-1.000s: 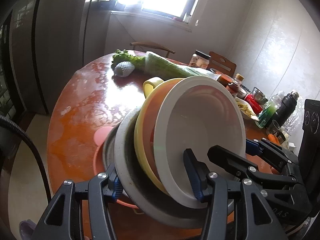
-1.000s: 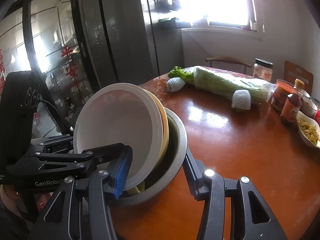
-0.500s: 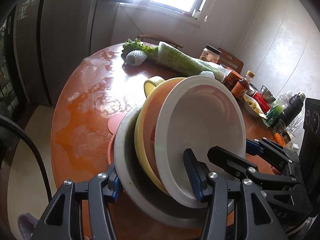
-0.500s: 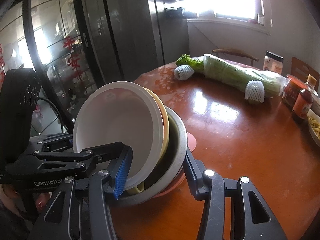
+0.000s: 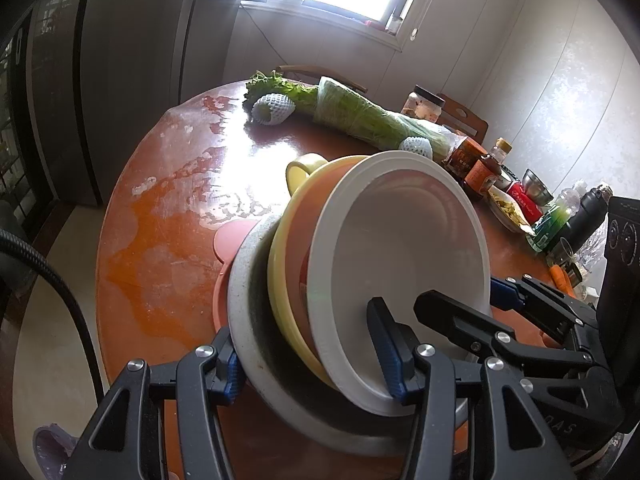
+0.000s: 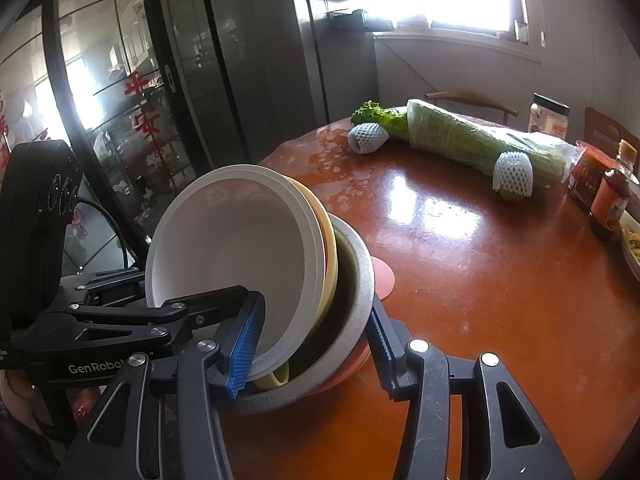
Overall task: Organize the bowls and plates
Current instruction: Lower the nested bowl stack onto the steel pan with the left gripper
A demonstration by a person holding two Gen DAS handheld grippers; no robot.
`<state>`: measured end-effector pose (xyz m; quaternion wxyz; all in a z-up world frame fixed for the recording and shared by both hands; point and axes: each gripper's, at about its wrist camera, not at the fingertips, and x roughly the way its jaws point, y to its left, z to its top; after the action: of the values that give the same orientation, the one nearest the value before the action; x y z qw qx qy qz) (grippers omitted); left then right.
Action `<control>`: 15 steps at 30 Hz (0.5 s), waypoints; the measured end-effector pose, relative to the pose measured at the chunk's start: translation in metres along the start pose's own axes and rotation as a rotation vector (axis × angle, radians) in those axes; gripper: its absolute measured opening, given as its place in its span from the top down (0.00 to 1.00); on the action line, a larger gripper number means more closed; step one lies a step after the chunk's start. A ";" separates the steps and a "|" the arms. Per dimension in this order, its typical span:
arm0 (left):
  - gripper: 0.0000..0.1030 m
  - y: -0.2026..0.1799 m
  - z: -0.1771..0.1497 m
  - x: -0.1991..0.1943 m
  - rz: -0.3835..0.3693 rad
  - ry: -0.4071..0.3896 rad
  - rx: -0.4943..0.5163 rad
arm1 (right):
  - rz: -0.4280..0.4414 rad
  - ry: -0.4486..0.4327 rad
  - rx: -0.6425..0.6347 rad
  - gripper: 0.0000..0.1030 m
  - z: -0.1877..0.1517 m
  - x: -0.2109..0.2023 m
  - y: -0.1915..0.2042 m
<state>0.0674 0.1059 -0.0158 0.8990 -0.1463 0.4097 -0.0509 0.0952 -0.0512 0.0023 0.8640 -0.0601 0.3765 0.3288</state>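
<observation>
Both grippers were clamped on the same tilted stack of nested dishes, one from each side. The left gripper (image 5: 312,364) had one pad behind the outer grey bowl (image 5: 256,344) and the other inside the white bowl (image 5: 400,256), so the whole nest sat squeezed between its fingers; the right gripper (image 6: 312,344) pinched the opposite edge the same way, its ribbed blue pad lying inside the white bowl (image 6: 228,248) and its other finger against the grey bowl's (image 6: 356,280) outer wall. Between those two lay a yellow bowl (image 5: 280,280) and an orange one, with a yellow cup (image 5: 300,166) peeking out beyond the fingertips and a pink plate (image 5: 228,240) under the stack, against the wooden table (image 6: 480,280). Whether the pink plate was lifted or resting could not be told. The stack leaned steeply, its open faces turned towards the gap between the two grippers, so the main danger, as I judged it, was the smooth inner bowls sliding out of the nest if either grip eased or the two hands drifted apart. Uneven lowering could also knock the grey rim on the table and jolt the loose cup free.
</observation>
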 end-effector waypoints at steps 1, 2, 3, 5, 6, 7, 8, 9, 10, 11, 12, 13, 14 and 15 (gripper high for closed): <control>0.48 0.000 0.000 0.000 0.001 0.000 0.000 | 0.001 0.001 0.001 0.50 0.000 0.001 -0.001; 0.48 0.000 0.000 0.001 0.002 0.000 0.000 | 0.002 0.000 0.001 0.50 -0.001 0.001 -0.001; 0.48 0.000 0.000 0.002 0.003 0.002 -0.001 | 0.004 0.001 0.002 0.50 0.000 0.002 -0.001; 0.48 0.001 -0.001 0.004 0.005 0.004 -0.002 | 0.009 0.004 0.006 0.50 -0.001 0.003 -0.002; 0.48 0.001 -0.001 0.005 0.006 0.005 -0.003 | 0.010 0.005 0.006 0.50 -0.001 0.004 -0.002; 0.48 0.001 -0.001 0.005 0.005 0.004 -0.002 | 0.011 0.006 0.007 0.50 -0.001 0.005 -0.003; 0.48 0.001 -0.001 0.006 0.006 0.005 0.000 | 0.012 0.006 0.008 0.50 -0.001 0.005 -0.004; 0.48 0.001 -0.001 0.006 0.007 0.005 -0.001 | 0.012 0.006 0.008 0.50 -0.001 0.006 -0.005; 0.48 0.001 -0.002 0.007 0.008 0.005 0.000 | 0.011 0.006 0.008 0.50 -0.001 0.006 -0.005; 0.48 0.002 -0.002 0.008 0.008 0.005 0.001 | 0.012 0.006 0.009 0.50 -0.001 0.006 -0.006; 0.48 0.002 -0.001 0.008 0.008 0.005 0.000 | 0.013 0.006 0.009 0.50 -0.001 0.006 -0.006; 0.48 0.002 -0.001 0.009 0.009 0.005 0.000 | 0.014 0.005 0.011 0.50 -0.001 0.007 -0.007; 0.49 0.001 -0.001 0.009 0.009 0.005 0.002 | 0.015 0.005 0.013 0.50 -0.001 0.007 -0.008; 0.49 0.001 -0.001 0.009 0.010 0.004 0.002 | 0.015 0.005 0.013 0.50 -0.001 0.007 -0.008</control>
<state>0.0728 0.1049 -0.0236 0.8986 -0.1433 0.4121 -0.0472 0.1030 -0.0538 -0.0044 0.8610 -0.0524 0.3812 0.3327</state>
